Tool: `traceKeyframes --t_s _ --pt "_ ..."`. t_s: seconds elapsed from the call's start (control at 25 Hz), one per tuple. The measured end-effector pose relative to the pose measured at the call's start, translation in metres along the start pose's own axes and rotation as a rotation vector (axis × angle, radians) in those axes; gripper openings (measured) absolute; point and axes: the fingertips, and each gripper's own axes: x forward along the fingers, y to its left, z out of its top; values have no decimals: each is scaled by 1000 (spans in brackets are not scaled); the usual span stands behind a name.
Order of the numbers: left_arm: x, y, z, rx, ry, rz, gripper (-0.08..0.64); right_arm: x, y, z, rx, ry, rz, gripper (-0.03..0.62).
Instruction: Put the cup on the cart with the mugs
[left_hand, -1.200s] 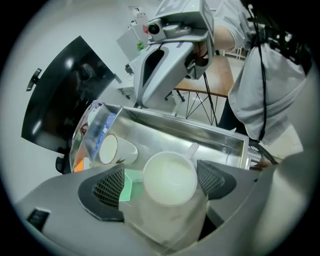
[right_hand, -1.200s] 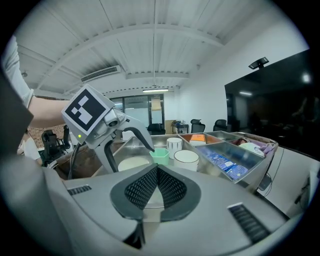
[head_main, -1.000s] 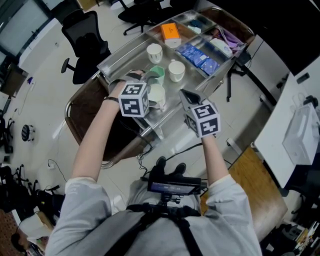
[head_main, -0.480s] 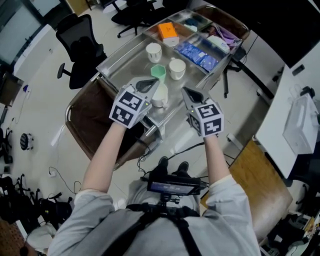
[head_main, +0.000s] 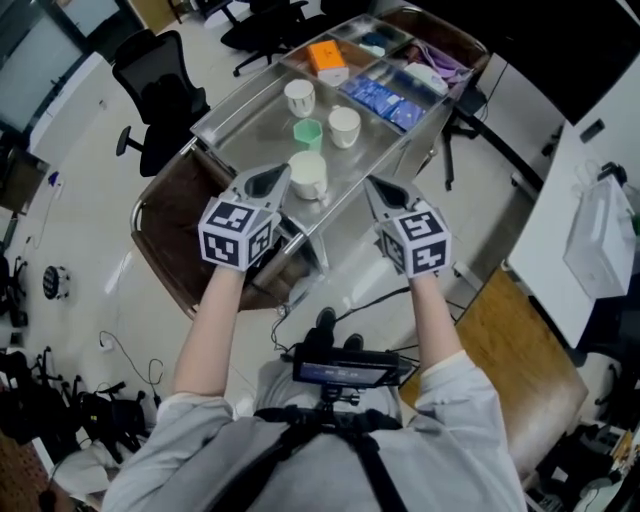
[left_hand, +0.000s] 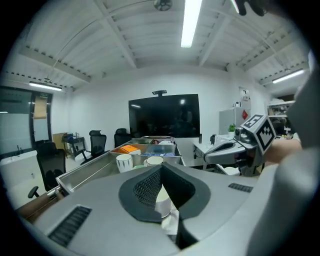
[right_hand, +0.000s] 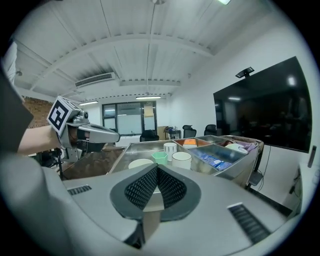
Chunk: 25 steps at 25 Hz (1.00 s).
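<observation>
Your left gripper (head_main: 272, 180) is closed: its pads meet and nothing sits between them. You hold it low at the near edge of the cart (head_main: 235, 118), with its tips directed at the nearest mug (head_main: 308, 174). No contact with that mug is visible. Your right gripper (head_main: 376, 187) is closed as well, pads together and empty. It sits beside the left gripper, over the near right edge of the cart.

Locate the green cup (head_main: 307, 131) on the open metal tray of the cart. It stands upright, mouth up, and is well apart from both grippers. Three white mugs surround it, all upright:
- the nearest mug stands just in front of the cup, on your side;
- the right mug (head_main: 343, 125) stands just beside the cup on its right;
- the far mug (head_main: 299, 96) stands behind the cup, slightly to the left.

Whether the cup touches the right mug cannot be determined from these views.

Compartments at the far end of the cart hold an orange box (head_main: 325, 58) and blue packets (head_main: 385, 95). A black office chair (head_main: 165, 85) stands on the floor to the left of the cart.
</observation>
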Motion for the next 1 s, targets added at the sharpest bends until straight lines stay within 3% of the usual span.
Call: traceKeyframes --t_s 0.56,1.0 --pt "-105 2 -48 -124 -32 170 3 -85 -7 -40 134 -70 -35 0" --pt "-142 -9 -64 -157 -56 217 3 -107 7 -57 119 -50 -41 0"
